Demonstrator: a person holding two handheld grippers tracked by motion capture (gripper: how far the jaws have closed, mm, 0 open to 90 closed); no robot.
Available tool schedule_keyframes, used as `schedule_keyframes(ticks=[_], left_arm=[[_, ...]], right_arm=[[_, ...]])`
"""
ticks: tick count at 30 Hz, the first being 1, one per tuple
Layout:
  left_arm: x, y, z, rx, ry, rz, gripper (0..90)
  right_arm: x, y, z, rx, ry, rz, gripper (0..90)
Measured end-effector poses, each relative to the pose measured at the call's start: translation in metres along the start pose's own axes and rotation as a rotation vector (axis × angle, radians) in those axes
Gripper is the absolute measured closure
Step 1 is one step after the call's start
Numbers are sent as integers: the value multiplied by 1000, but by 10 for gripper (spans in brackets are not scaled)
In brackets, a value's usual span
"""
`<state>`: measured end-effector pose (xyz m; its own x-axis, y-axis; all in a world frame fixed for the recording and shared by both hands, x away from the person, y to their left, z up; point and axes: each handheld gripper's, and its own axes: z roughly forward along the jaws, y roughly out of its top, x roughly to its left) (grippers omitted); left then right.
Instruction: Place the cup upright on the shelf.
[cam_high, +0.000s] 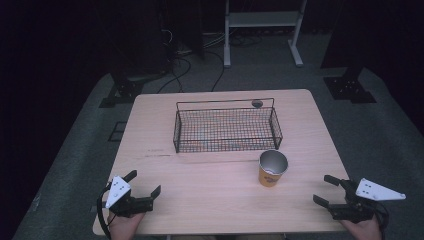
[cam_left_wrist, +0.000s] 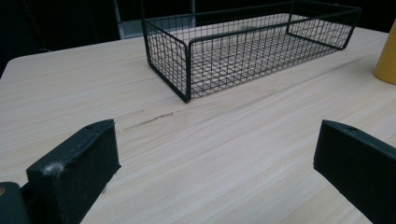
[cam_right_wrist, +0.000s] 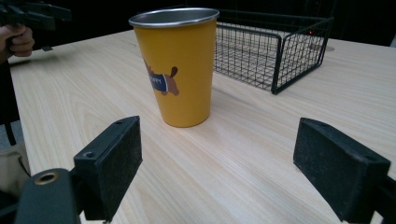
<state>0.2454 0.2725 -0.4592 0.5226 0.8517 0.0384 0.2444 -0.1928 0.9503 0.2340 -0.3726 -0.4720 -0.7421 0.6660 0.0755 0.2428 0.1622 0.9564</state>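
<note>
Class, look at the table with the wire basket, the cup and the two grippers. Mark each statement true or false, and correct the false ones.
1. The yellow cup stands upright. True.
2. The cup sits inside the wire basket. False: it stands on the table, just outside the basket.
3. The left gripper is open. True.
4. The right gripper grips the cup. False: it is open, apart from the cup.
5. The basket holds nothing. True.
</note>
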Motion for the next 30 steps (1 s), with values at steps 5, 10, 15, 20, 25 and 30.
schedule_keyframes(ticks=[5, 10, 15, 20, 25, 30], left_arm=[[-2, 1, 1, -11, 3, -1, 0], [-2, 1, 1, -11, 3, -1, 0], [0, 1, -1, -20, 12, -8, 0], [0, 1, -1, -26, 15, -12, 0], [-1, 1, -1, -17, 18, 0, 0], [-2, 2, -2, -23, 22, 2, 0]], right_arm=[[1, 3, 1, -9, 11, -2, 146], [2, 5, 6, -2, 30, -3, 146], [2, 10, 15, 1, 53, -10, 141], [4, 16, 24, 23, 68, -28, 140], [9, 24, 31, 19, 90, -37, 140], [13, 30, 40, 36, 109, -48, 139]])
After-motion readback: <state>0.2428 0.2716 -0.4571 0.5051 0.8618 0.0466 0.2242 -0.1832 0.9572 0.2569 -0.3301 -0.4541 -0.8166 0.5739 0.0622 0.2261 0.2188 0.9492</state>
